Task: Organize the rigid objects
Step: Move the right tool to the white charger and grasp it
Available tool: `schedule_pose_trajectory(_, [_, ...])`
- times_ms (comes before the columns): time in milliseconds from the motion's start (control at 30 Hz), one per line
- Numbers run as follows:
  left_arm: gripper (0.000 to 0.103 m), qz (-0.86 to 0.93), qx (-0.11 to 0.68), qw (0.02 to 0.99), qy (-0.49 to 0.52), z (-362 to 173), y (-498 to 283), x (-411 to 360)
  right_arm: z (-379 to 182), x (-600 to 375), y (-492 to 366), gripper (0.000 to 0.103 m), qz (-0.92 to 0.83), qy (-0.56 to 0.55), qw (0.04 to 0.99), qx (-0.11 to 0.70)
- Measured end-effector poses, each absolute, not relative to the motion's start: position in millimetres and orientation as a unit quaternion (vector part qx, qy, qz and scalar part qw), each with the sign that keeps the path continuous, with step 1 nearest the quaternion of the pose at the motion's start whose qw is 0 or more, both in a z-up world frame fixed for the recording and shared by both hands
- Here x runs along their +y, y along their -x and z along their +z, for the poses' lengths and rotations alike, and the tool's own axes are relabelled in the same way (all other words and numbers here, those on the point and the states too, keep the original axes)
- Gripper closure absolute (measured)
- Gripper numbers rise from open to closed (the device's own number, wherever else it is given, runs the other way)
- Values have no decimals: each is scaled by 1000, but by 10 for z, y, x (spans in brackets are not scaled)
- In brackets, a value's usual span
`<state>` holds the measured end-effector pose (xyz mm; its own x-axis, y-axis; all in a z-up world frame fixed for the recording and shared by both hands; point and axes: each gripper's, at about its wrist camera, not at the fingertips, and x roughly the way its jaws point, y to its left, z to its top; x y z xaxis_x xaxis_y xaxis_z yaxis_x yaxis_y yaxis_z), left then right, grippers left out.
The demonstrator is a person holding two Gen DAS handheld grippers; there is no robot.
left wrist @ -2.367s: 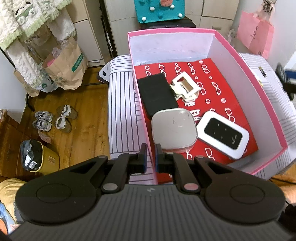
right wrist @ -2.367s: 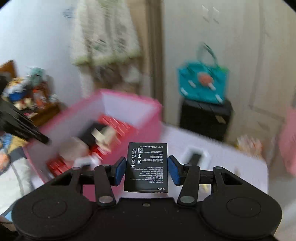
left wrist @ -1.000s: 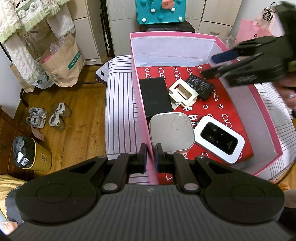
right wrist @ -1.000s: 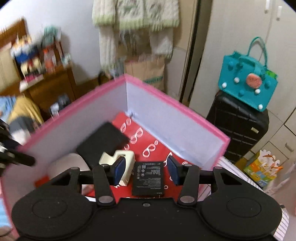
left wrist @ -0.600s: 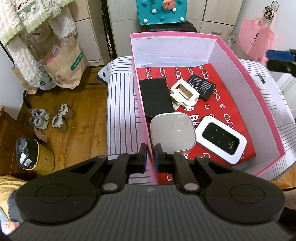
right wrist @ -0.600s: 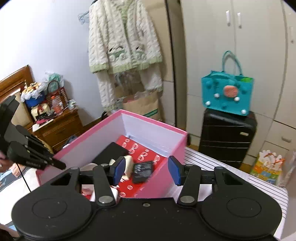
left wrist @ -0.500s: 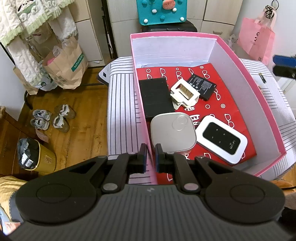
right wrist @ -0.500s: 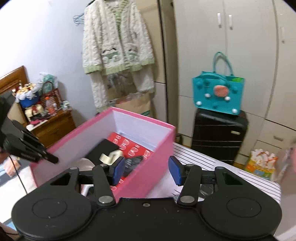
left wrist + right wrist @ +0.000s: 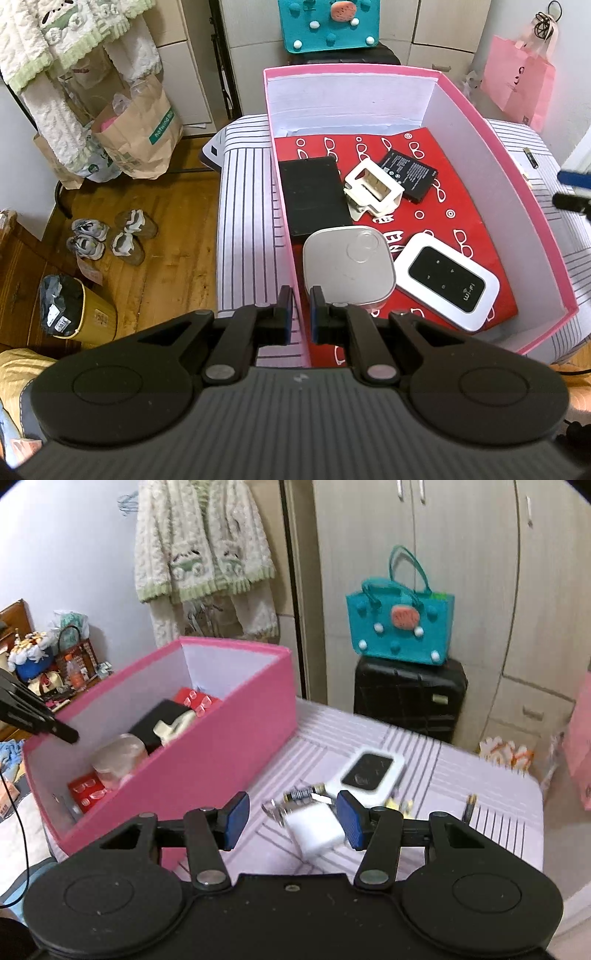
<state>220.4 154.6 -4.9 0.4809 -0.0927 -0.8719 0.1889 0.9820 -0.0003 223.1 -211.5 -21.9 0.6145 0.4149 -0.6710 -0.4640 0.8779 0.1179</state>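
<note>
1. The white charger block [image 9: 314,829] is lying on the striped table [image 9: 491,812], just beside the pink box [image 9: 221,753].
2. It is looking hard, light and smooth; squeezing its flat sides seems best.
3. Its long side is probably pointing toward the box, but it is blurry.
4. The right gripper [image 9: 291,819] is hanging apart and empty; the left gripper [image 9: 297,314] is pinching the box wall.
</note>
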Motion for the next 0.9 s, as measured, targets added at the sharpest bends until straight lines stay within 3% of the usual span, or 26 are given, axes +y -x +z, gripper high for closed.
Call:
schedule_pose_trajectory(267, [95,-76,502,860,-50,-58,-2210,1527,-593,-2123,-2276,44,264,8,873,410])
schedule_pose_trajectory(800, [95,-75,507,858,-37,-105,-2236,1555,-899,-1950,-2488,42,233,79,886,392])
schedule_pose_trajectory(900, [95,-75,505,859,-41,-104,-2233,1553,-927,-1892,-2489,35,221,90,893,382])
